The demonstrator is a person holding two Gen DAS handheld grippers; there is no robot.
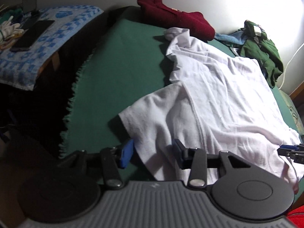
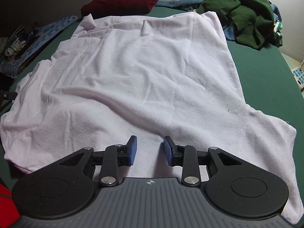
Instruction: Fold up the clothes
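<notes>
My right gripper (image 2: 149, 151) hangs over the near hem of the white shirt (image 2: 148, 76), jaws parted, nothing between the pads. My left gripper (image 1: 152, 155) sits at the shirt's left sleeve with its jaws apart, straddling the sleeve's edge without pinching it. The shirt lies spread and wrinkled across the middle of the green table (image 1: 125, 60). At the far edge sits a folded maroon top (image 2: 121, 1); at the far right corner, a heap of green clothes (image 2: 245, 13).
</notes>
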